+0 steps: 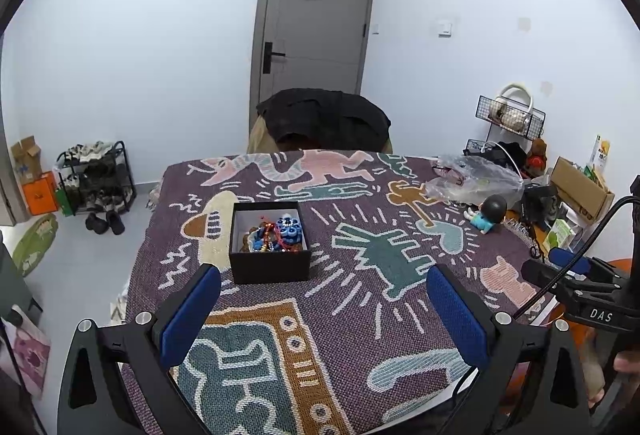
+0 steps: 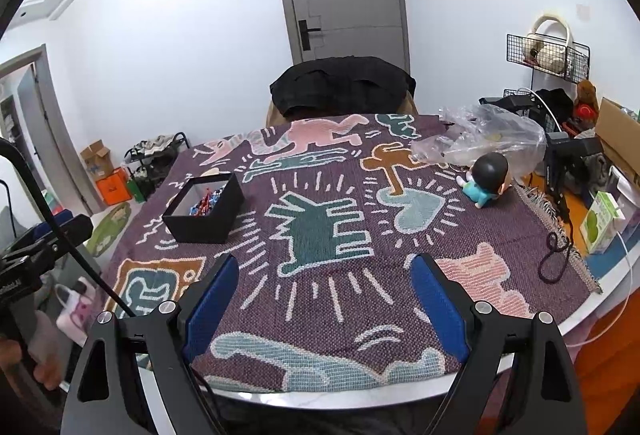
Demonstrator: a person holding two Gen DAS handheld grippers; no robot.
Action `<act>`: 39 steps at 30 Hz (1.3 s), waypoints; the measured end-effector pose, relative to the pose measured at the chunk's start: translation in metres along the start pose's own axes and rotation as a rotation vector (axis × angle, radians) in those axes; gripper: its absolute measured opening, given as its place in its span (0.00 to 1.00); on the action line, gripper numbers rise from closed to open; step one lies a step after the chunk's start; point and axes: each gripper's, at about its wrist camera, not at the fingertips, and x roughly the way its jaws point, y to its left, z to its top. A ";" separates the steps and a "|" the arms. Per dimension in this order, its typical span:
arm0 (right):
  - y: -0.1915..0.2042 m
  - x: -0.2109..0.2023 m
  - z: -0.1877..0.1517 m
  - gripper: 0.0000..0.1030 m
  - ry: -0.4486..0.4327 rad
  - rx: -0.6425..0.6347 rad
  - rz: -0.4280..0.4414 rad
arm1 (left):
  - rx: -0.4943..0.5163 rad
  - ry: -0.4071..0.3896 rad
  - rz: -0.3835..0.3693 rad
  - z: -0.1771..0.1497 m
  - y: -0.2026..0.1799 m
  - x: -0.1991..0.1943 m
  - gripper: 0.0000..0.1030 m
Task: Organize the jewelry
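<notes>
A black open box (image 1: 270,262) stands on the patterned cloth, left of the table's middle. Blue, red and brown beaded jewelry (image 1: 276,233) lies heaped inside it. In the right wrist view the box (image 2: 205,214) is at the left, with the jewelry (image 2: 207,203) partly hidden by its wall. My left gripper (image 1: 324,309) is open and empty, just in front of the box and a little to its right. My right gripper (image 2: 325,301) is open and empty, over the cloth near the table's front edge, well right of the box.
A clear plastic bag (image 2: 486,142) and a toy figure with a dark head (image 2: 485,179) lie at the back right. A black cord (image 2: 554,255), a green carton (image 2: 602,223) and black devices crowd the right edge. A chair with dark clothing (image 2: 342,87) stands behind the table.
</notes>
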 end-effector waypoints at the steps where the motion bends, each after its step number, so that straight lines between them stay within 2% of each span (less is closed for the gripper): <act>1: 0.000 -0.001 0.000 0.85 -0.002 -0.001 -0.003 | -0.001 0.001 -0.003 0.000 0.000 0.001 1.00; 24: -0.004 -0.005 0.003 0.85 -0.030 0.008 -0.013 | 0.022 -0.006 -0.001 -0.001 -0.007 0.003 1.00; 39: -0.003 -0.001 0.003 0.85 -0.011 0.020 0.000 | 0.017 -0.007 -0.020 0.001 -0.005 0.003 1.00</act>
